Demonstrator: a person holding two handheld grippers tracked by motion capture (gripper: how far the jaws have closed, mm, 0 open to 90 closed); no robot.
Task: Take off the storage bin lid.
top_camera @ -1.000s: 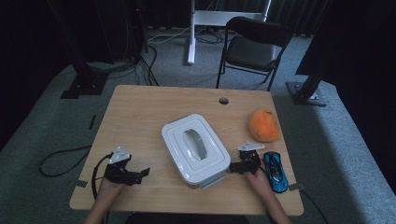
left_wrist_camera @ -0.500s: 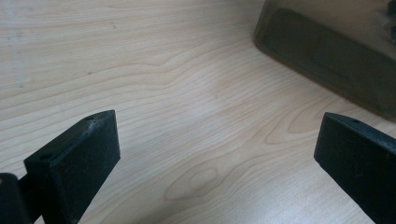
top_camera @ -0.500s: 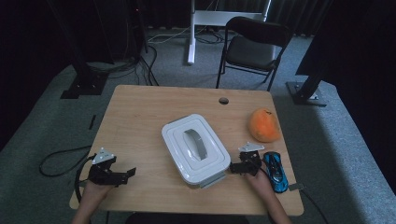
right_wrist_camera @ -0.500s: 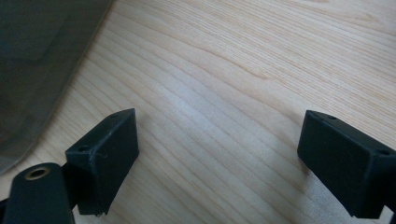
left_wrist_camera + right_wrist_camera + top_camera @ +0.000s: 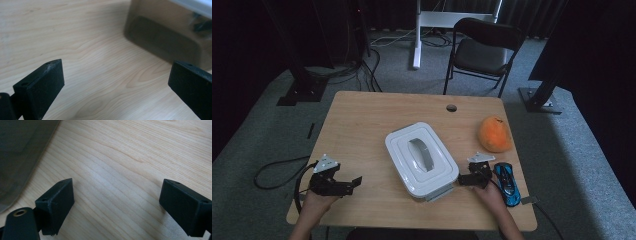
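Container, white plastic w/ rounded corners and a grey handle recessed in its lid, sat mid-table, angled. Right gripper had its blocky matte-black jaws spread wide over bare wood, nothing between them, just beside the container's near right corner; smoky translucent wall showed at the edge of the right gripper view. Left gripper, jaws also wide and empty, sat well apart to the left. Table: pale grained wood. Nearby: glossy blue toy car, orange rounded fruit.
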